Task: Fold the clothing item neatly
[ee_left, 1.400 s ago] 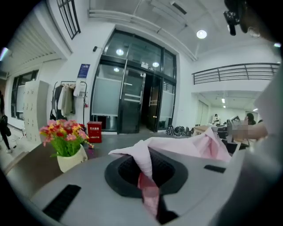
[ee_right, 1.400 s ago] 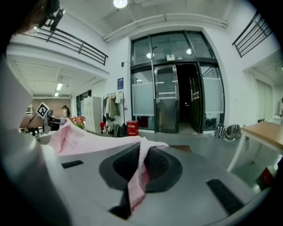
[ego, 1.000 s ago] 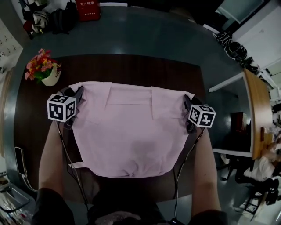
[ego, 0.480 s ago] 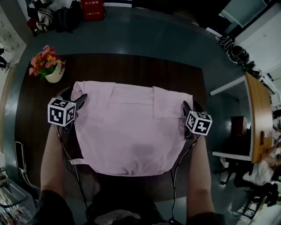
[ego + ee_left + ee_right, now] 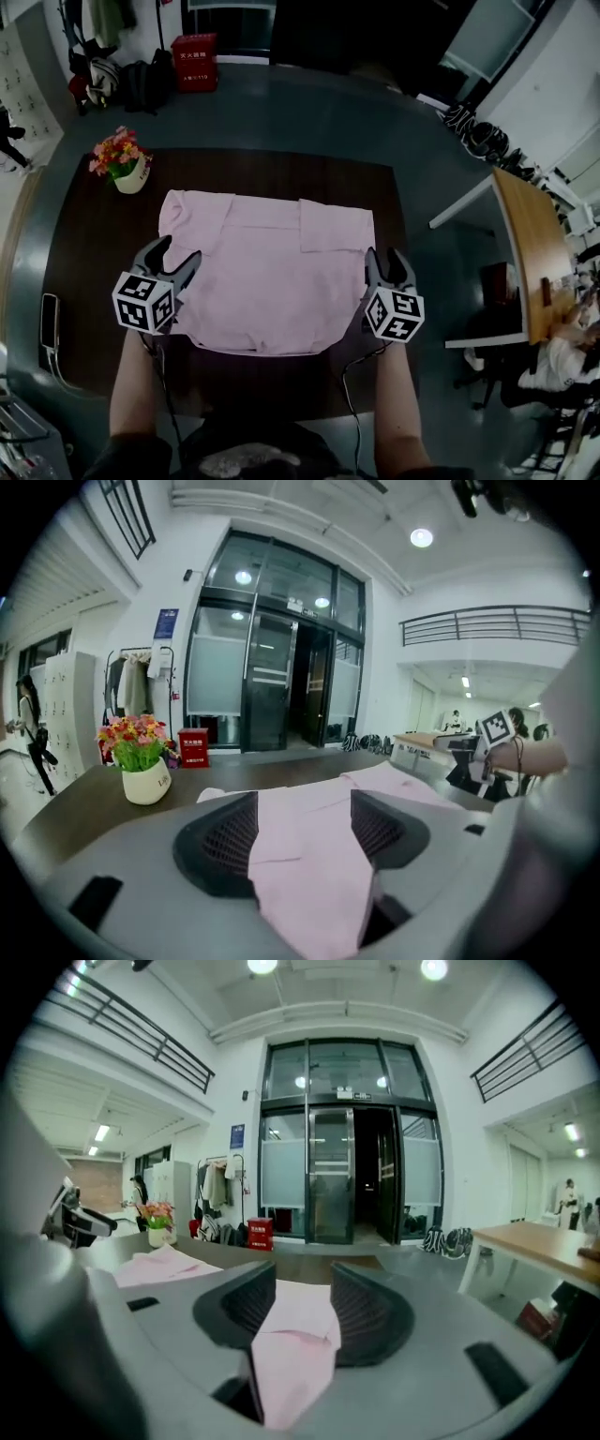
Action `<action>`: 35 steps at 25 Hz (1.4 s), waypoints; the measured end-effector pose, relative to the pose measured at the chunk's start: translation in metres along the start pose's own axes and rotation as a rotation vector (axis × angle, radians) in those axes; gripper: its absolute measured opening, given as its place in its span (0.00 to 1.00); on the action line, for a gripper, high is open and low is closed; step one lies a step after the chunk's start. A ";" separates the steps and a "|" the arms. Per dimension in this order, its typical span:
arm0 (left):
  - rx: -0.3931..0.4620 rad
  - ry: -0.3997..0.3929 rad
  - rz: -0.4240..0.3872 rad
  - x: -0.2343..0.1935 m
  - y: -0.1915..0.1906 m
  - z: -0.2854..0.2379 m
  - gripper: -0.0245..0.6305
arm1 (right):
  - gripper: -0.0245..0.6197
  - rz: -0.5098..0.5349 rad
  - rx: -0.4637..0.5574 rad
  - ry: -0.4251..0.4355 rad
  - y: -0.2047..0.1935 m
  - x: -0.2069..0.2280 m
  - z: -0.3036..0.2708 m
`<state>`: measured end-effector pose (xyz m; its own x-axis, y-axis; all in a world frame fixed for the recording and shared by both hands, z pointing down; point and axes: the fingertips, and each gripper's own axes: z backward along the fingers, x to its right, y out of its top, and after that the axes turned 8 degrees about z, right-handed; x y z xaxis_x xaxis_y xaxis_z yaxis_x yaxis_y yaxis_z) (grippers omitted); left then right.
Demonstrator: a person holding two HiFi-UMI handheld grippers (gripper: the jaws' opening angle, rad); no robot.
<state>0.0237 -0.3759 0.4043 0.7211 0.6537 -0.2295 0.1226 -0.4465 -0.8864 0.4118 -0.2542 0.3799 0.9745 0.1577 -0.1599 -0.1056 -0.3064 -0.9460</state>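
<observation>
A pink garment [image 5: 262, 272] lies spread flat on the dark wooden table [image 5: 94, 281], collar end far from me. My left gripper [image 5: 175, 253] hovers at the garment's near left corner. Its jaws have just opened and stand wide, with pink cloth [image 5: 309, 855] showing in the gap but not pinched. At the near right corner my right gripper [image 5: 384, 255] is open too. Its jaws opened and have just been closing a little, and the pink cloth [image 5: 291, 1354] between them is not pressed by the pads.
A white pot of flowers [image 5: 127, 164] stands at the table's far left corner. A phone [image 5: 49, 309] with a cable lies at the left edge. On the floor beyond are a red box [image 5: 197, 61] and bags. A lighter wooden desk [image 5: 525, 244] stands to the right.
Both grippers have let go of the garment's sides, opened, and drawn back toward me and upward to its near corners. The garment stays flat on the table.
</observation>
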 end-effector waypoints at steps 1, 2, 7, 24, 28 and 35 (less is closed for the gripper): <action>0.022 -0.021 0.008 0.020 0.001 0.015 0.52 | 0.27 -0.016 0.029 0.007 0.006 -0.004 0.019; 0.046 -0.042 0.015 0.039 0.003 0.031 0.52 | 0.19 -0.032 0.056 0.019 0.011 -0.010 0.039; 0.105 -0.139 0.046 0.139 -0.014 0.115 0.51 | 0.07 -0.043 0.195 0.171 0.040 -0.058 0.140; 0.153 -0.174 0.121 0.248 -0.096 0.231 0.05 | 0.03 -0.053 0.256 0.378 0.003 -0.168 0.288; 0.139 -0.201 0.171 0.244 -0.123 0.256 0.05 | 0.03 -0.048 0.221 0.398 -0.013 -0.200 0.311; 0.146 -0.229 0.203 0.248 -0.167 0.346 0.05 | 0.03 -0.029 0.208 0.409 -0.028 -0.257 0.389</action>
<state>-0.0538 0.0721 0.3561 0.5467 0.6884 -0.4767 -0.1182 -0.5001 -0.8578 0.0874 0.0793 0.3374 0.9714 -0.2325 -0.0478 -0.0740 -0.1056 -0.9916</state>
